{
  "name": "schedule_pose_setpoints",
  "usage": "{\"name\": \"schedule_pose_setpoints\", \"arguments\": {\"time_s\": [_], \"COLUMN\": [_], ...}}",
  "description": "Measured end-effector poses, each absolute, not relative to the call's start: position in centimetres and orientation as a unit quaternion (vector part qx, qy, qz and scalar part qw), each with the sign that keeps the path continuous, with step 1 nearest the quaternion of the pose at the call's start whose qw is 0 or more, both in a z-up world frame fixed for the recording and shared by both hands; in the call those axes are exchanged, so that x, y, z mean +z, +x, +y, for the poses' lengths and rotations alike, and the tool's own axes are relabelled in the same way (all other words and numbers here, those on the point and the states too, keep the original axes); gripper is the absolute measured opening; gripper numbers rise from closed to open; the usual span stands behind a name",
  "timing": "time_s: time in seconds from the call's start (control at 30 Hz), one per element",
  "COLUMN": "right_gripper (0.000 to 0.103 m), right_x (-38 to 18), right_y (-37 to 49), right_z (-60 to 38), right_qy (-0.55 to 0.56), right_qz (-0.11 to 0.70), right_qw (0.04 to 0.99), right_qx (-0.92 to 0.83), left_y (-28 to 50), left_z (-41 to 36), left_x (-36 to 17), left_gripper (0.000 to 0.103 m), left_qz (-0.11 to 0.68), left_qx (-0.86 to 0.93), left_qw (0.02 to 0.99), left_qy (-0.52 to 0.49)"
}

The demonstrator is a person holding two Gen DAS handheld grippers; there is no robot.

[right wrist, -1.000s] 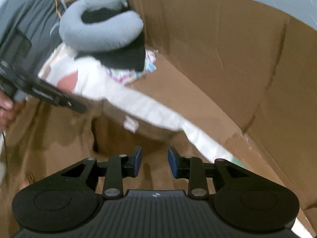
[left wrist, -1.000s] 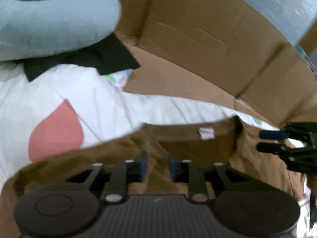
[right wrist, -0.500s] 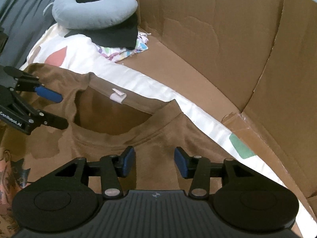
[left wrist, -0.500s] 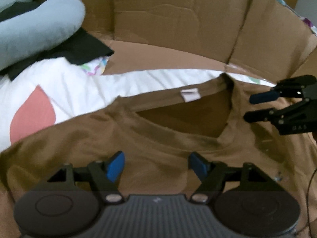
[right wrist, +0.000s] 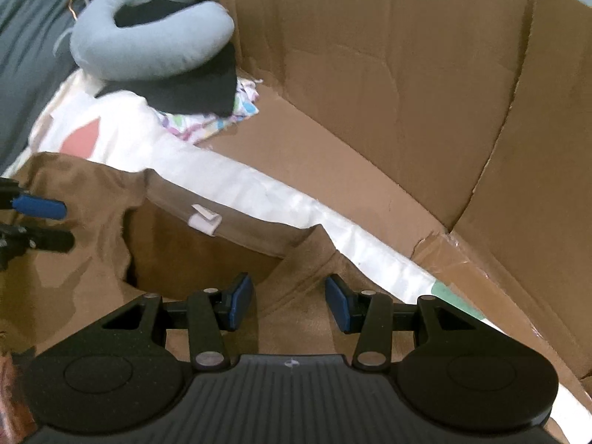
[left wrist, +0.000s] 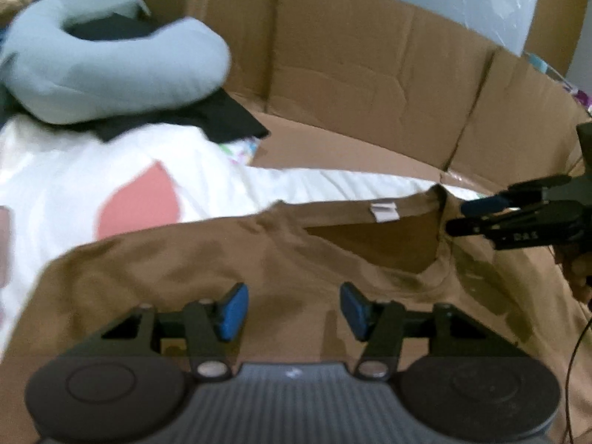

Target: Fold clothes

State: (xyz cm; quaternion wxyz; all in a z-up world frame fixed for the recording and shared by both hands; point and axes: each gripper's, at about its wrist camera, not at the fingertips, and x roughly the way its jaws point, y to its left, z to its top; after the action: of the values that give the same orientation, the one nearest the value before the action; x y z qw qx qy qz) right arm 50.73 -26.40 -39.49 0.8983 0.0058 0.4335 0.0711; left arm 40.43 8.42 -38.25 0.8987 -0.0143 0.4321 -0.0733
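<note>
A brown shirt (left wrist: 229,259) lies spread on a white sheet (left wrist: 92,170), neckline (right wrist: 207,255) and white tag (right wrist: 203,222) facing a cardboard wall (right wrist: 407,74). The left gripper (left wrist: 292,305) hovers over the shirt's shoulder, jaws closing with nothing pinched. The right gripper (right wrist: 288,301) straddles the collar edge, jaws parted, not pressing. A grey neck pillow (right wrist: 148,37) sits on black cloth (right wrist: 199,88) beyond.

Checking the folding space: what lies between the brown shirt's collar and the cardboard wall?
In the right wrist view, a strip of white sheet borders the brown shirt, then bare cardboard floor reaches the wall.
</note>
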Motion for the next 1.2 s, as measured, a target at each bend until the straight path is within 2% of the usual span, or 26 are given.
{"name": "schedule_pose_setpoints", "arguments": {"time_s": [0.37, 0.7, 0.9, 1.2], "right_gripper": [0.052, 0.052, 0.052, 0.053], "right_x": [-35.0, -31.4, -30.6, -30.5], "right_y": [45.8, 39.6, 34.9, 26.8], "right_z": [-26.0, -26.9, -28.3, -30.2], "right_qy": [0.015, 0.015, 0.029, 0.054], "right_qz": [0.423, 0.421, 0.432, 0.45], "right_qw": [0.902, 0.903, 0.899, 0.891], "right_qx": [0.09, 0.081, 0.063, 0.023], "left_y": [34.5, 29.1, 25.7, 21.8], "left_z": [16.8, 24.0, 25.4, 23.0], "left_x": [-34.0, -34.0, -34.3, -34.5], "left_gripper": [0.058, 0.059, 0.059, 0.059], "left_qz": [0.424, 0.437, 0.446, 0.467], "left_qx": [0.017, 0.134, 0.158, 0.133], "left_qw": [0.905, 0.888, 0.876, 0.863], "left_qy": [-0.005, -0.052, -0.088, -0.141]}}
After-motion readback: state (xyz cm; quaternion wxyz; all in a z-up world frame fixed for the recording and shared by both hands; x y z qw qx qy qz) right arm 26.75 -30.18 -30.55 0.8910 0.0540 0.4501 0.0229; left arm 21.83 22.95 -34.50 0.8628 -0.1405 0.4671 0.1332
